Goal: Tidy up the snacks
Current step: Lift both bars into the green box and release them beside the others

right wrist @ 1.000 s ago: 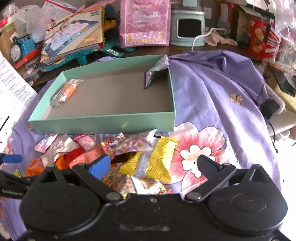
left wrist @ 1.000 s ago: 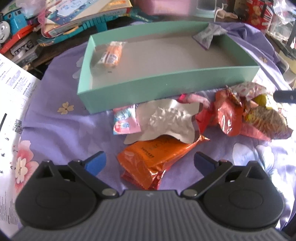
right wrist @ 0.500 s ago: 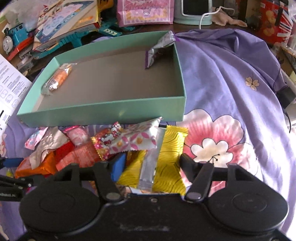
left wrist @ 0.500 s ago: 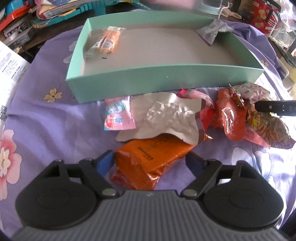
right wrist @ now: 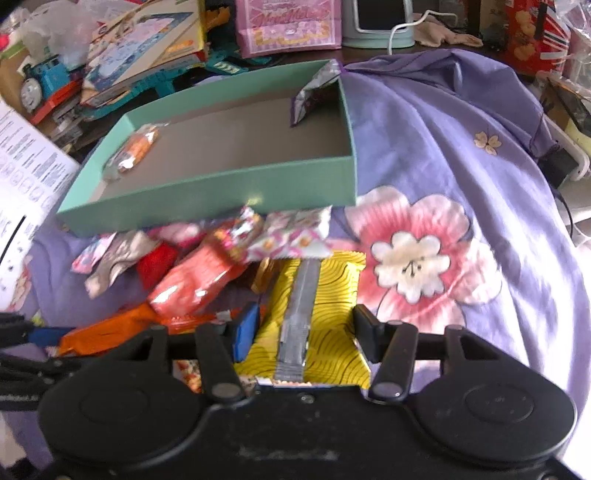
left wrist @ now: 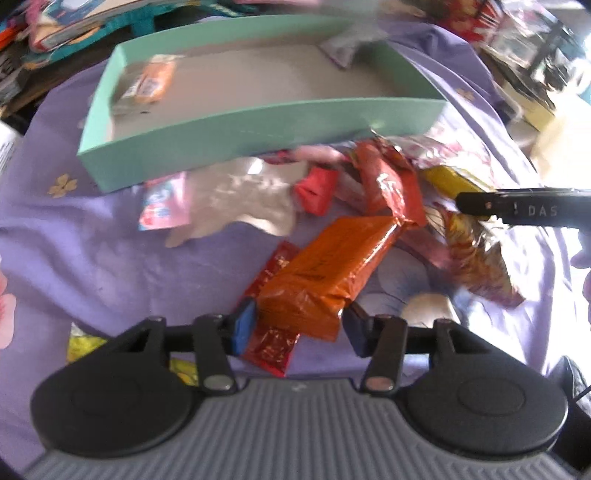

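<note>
My left gripper (left wrist: 297, 326) is shut on an orange snack packet (left wrist: 325, 273) and holds it above the purple cloth. My right gripper (right wrist: 304, 328) is shut on a yellow snack packet (right wrist: 328, 317) with a silver seam. A teal box (left wrist: 258, 136) stands behind the snack pile; it also shows in the right wrist view (right wrist: 221, 195). It holds an orange-and-clear packet (right wrist: 135, 151) at its left end and a silver-purple packet (right wrist: 314, 92) in its far right corner. Loose red, pink and silver wrappers (right wrist: 192, 258) lie in front of the box.
A purple flowered cloth (right wrist: 461, 147) covers the table. Books, a toy train (right wrist: 40, 85), a pink bag (right wrist: 291, 22) and a red tin (right wrist: 535, 33) crowd the back edge. White paper (right wrist: 26, 177) lies at left. The right gripper's finger (left wrist: 517, 210) reaches in from the right.
Both grippers have closed on their packets. The left one has lifted the orange packet away from the silver wrapper. The right one has closed in over the yellow packet.
</note>
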`<state>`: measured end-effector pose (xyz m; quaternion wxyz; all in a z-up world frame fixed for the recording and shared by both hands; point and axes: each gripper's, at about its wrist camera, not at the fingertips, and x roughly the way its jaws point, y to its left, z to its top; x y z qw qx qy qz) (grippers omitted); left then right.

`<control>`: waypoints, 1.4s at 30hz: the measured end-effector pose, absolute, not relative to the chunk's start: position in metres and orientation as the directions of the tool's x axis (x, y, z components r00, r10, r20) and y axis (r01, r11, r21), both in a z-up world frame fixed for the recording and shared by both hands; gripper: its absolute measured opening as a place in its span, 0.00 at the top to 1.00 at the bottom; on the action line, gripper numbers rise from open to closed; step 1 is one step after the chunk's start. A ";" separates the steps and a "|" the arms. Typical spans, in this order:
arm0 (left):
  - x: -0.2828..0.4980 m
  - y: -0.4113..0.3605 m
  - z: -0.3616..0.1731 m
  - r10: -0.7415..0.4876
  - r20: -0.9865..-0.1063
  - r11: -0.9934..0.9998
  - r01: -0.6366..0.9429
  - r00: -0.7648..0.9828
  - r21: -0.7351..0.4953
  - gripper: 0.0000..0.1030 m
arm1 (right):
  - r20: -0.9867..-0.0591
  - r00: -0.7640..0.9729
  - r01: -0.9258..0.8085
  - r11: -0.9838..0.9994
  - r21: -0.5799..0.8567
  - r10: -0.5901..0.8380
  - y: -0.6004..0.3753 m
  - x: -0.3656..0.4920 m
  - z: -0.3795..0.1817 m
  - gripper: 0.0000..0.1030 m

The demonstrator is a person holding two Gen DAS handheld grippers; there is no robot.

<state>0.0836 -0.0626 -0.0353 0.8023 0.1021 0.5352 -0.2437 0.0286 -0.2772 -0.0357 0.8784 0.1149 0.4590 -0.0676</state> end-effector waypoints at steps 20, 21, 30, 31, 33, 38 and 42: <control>0.080 -0.131 -0.050 -0.194 -0.909 0.713 0.689 0.369 0.127 0.38 | -0.849 0.528 0.265 0.953 0.144 -0.018 -0.302 0.017 -0.055 0.41; 0.080 -0.132 -0.052 -0.184 -0.906 0.712 0.687 0.381 0.145 0.45 | -0.849 0.528 0.264 0.954 0.143 -0.019 -0.301 0.017 -0.056 0.46; 0.097 -0.115 -0.028 -0.222 -0.896 0.830 0.556 0.384 0.033 0.72 | -0.824 0.564 0.277 0.952 0.127 -0.054 -0.300 0.007 -0.040 0.51; 0.098 -0.111 -0.025 -0.237 -0.896 0.838 0.545 0.377 0.008 0.75 | -0.822 0.567 0.276 0.953 0.125 -0.057 -0.300 0.006 -0.037 0.51; 0.098 -0.102 -0.016 -0.258 -0.889 0.851 0.525 0.379 -0.023 0.77 | -0.815 0.575 0.273 0.955 0.115 -0.066 -0.299 0.006 -0.031 0.51; 0.101 -0.078 0.002 -0.310 -0.871 0.881 0.461 0.382 -0.111 0.82 | -0.799 0.596 0.262 0.960 0.099 -0.081 -0.294 0.003 -0.017 0.51; 0.100 -0.067 0.017 -0.330 -0.847 0.894 0.427 0.416 -0.139 0.82 | -0.783 0.615 0.261 0.961 0.092 -0.092 -0.288 0.004 -0.003 0.51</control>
